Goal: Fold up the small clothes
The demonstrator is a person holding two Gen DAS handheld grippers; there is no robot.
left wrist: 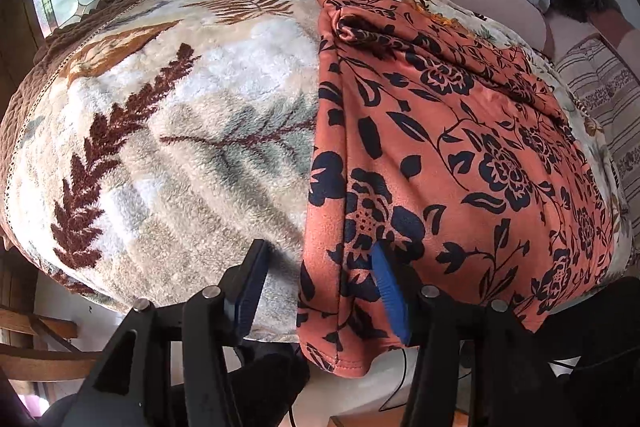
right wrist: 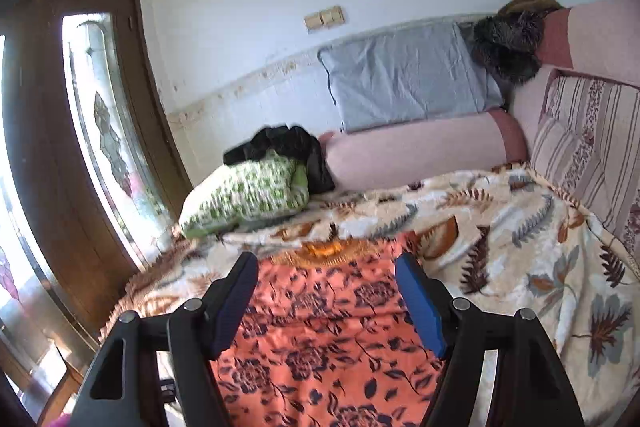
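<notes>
An orange garment [left wrist: 440,155] printed with dark navy flowers, smooth and soft-looking, lies folded lengthwise on a fluffy cream blanket [left wrist: 168,131] with brown fern-leaf motifs covering the bed, its hem hanging over the near edge. The left hand-held gripper [left wrist: 320,291] stands apart, straddling the garment's left folded edge, pads not pressing. The right hand-held gripper [right wrist: 326,303] is wide apart above the cloth, empty. A green-patterned pillow [right wrist: 248,195] sits beyond.
</notes>
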